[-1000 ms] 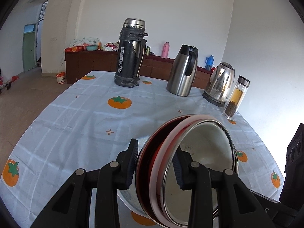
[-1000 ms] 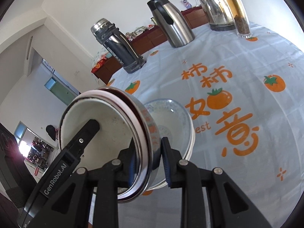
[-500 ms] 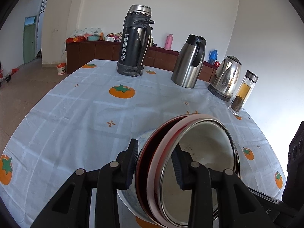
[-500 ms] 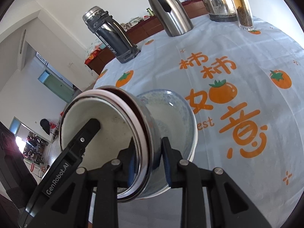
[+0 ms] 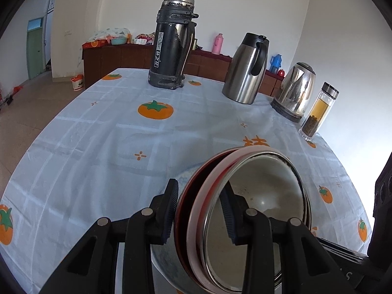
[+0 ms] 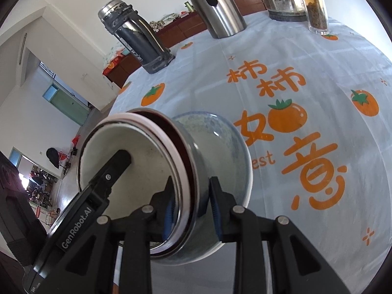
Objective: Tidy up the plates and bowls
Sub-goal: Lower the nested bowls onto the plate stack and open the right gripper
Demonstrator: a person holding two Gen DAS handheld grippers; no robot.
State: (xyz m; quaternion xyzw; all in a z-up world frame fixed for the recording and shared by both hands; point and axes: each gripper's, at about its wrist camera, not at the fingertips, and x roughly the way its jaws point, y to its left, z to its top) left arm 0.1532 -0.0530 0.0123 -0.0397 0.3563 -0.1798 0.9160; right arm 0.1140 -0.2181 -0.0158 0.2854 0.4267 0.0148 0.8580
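While stack [image 5: 245,210] hangs tilted over desk [image 5: 98,152], left gripper [image 5: 199,212] and right gripper [image 6: 192,207] both clamp its rim, fingers part-open, blue bowl [image 6: 220,161] lowest.

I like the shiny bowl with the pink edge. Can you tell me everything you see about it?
The metal bowl is shiny steel inside, a bit speckled, with a pink band round its rim. It is tipped up on edge, nested against a dark red bowl and a blue-grey ceramic bowl above the persimmon tablecloth. The left gripper and right gripper both have their fingers clamped across the rims.
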